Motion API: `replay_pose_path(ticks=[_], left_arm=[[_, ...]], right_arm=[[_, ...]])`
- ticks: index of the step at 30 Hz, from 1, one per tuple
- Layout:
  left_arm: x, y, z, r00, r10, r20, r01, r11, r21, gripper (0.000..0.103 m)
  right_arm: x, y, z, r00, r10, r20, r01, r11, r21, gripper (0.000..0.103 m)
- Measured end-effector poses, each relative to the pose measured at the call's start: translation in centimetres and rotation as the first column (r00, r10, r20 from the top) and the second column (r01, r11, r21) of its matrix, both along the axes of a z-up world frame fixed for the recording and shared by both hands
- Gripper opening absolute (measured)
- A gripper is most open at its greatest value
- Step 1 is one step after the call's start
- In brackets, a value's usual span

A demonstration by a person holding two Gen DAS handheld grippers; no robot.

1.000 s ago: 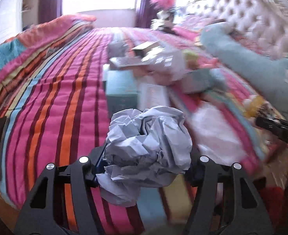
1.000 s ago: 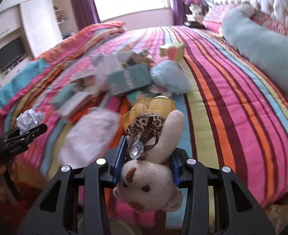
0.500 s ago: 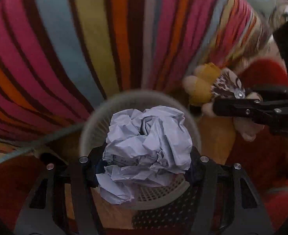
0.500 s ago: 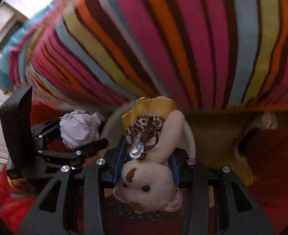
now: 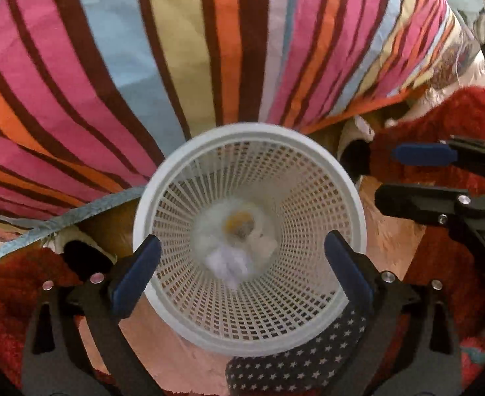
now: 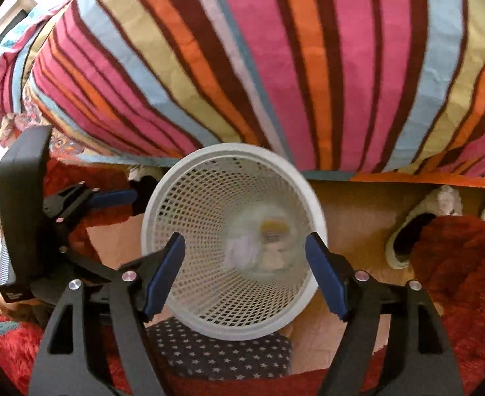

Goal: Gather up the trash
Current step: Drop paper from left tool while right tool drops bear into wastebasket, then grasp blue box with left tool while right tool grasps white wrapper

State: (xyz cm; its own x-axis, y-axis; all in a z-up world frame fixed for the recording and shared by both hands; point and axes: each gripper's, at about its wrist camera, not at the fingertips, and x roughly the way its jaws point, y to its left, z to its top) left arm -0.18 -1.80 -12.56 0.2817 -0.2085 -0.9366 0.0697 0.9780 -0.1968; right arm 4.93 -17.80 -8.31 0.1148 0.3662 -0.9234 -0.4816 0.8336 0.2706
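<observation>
Both grippers hang over a white mesh bin (image 5: 351,194) at frame centre. The left gripper (image 5: 242,267) and right gripper (image 6: 245,267) have just been opening, jaws apart, nothing between them. Crumpled paper (image 5: 229,264) and a plush toy (image 5: 242,224) lie blurred inside. Dipping lower could knock the bin over.

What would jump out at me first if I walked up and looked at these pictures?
A white mesh wastebasket fills the middle, seen from above, with a crumpled paper ball and a small plush toy blurred at its bottom. Behind it hangs a loud striped bedspread. Both hand-held grippers, left and right, hang open and empty over the rim.
</observation>
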Motion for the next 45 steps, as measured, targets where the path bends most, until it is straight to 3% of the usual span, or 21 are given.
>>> replay_pose_path(ticks=[6, 9, 12, 15, 17, 21, 23, 26, 30, 34, 38, 39, 41, 43, 44, 45], left_arm=[[0.3, 2.7, 0.3, 0.996, 0.086, -0.016, -0.086, 0.995, -0.057, 0.096], [0.0, 4.3, 3.7, 0.988, 0.137, 0.071, -0.135, 0.99, -0.033, 0.096], [0.6, 5.9, 9.3, 0.967, 0.162, 0.195, -0.164, 0.986, -0.005, 0.096], [3.1, 8.2, 15.5, 0.927, 0.184, 0.328, -0.198, 0.98, 0.01, 0.096], [6.2, 10.1, 19.4, 0.883, 0.215, 0.417, -0.237, 0.971, 0.001, 0.096], [13.5, 13.3, 23.6, 0.814, 0.327, 0.48, -0.359, 0.933, -0.027, 0.096], [17.5, 14.8, 24.4, 0.794, 0.381, 0.473, -0.404, 0.913, -0.057, 0.096], [22.2, 15.9, 24.2, 0.799, 0.417, 0.434, -0.44, 0.897, -0.052, 0.096], [26.5, 17.2, 22.4, 0.821, 0.433, 0.372, -0.471, 0.882, 0.012, 0.096], [28.1, 19.1, 20.8, 0.821, 0.469, 0.327, -0.497, 0.868, 0.002, 0.096], [28.4, 19.9, 20.0, 0.823, 0.463, 0.329, -0.486, 0.874, -0.012, 0.095], [28.5, 19.9, 19.9, 0.828, 0.453, 0.331, -0.476, 0.879, -0.01, 0.092], [28.8, 20.0, 19.4, 0.847, 0.429, 0.314, -0.438, 0.898, -0.047, 0.061], [28.7, 19.8, 19.2, 0.857, 0.417, 0.305, -0.409, 0.908, -0.091, 0.049], [28.6, 19.6, 19.4, 0.857, 0.411, 0.311, -0.408, 0.91, -0.078, 0.049], [28.3, 19.4, 19.5, 0.857, 0.406, 0.317, -0.403, 0.912, -0.076, 0.049]], right_arm=[[0.1, -0.4, 1.6, 0.997, -0.028, 0.075, 0.03, 0.999, -0.023, 0.071], [0.1, -0.5, 3.7, 0.989, -0.045, 0.143, 0.047, 0.999, -0.01, 0.072], [0.9, -0.5, 8.2, 0.966, -0.072, 0.25, 0.059, 0.997, 0.059, 0.072], [2.8, 0.7, 12.9, 0.927, -0.091, 0.365, 0.052, 0.992, 0.115, 0.072], [4.5, 2.1, 15.3, 0.898, -0.103, 0.427, 0.044, 0.988, 0.147, 0.076], [8.9, 5.6, 18.5, 0.827, -0.15, 0.542, 0.079, 0.985, 0.152, 0.08], [11.0, 7.3, 18.9, 0.817, -0.152, 0.557, 0.089, 0.986, 0.14, 0.08], [13.9, 9.2, 18.3, 0.829, -0.158, 0.537, 0.108, 0.987, 0.123, 0.08], [16.6, 10.5, 17.5, 0.841, -0.171, 0.513, 0.136, 0.985, 0.105, 0.08], [17.7, 11.1, 17.0, 0.847, -0.174, 0.503, 0.144, 0.985, 0.098, 0.081], [18.6, 11.5, 16.3, 0.857, -0.179, 0.483, 0.15, 0.984, 0.097, 0.087], [18.9, 11.6, 16.1, 0.859, -0.179, 0.479, 0.149, 0.984, 0.099, 0.087], [19.1, 11.8, 15.8, 0.865, -0.169, 0.472, 0.133, 0.985, 0.11, 0.086], [19.3, 11.7, 15.7, 0.87, -0.161, 0.466, 0.115, 0.985, 0.126, 0.084], [19.4, 11.6, 15.8, 0.871, -0.156, 0.465, 0.103, 0.985, 0.137, 0.067], [19.5, 11.3, 15.9, 0.879, -0.145, 0.454, 0.08, 0.984, 0.16, 0.04]])
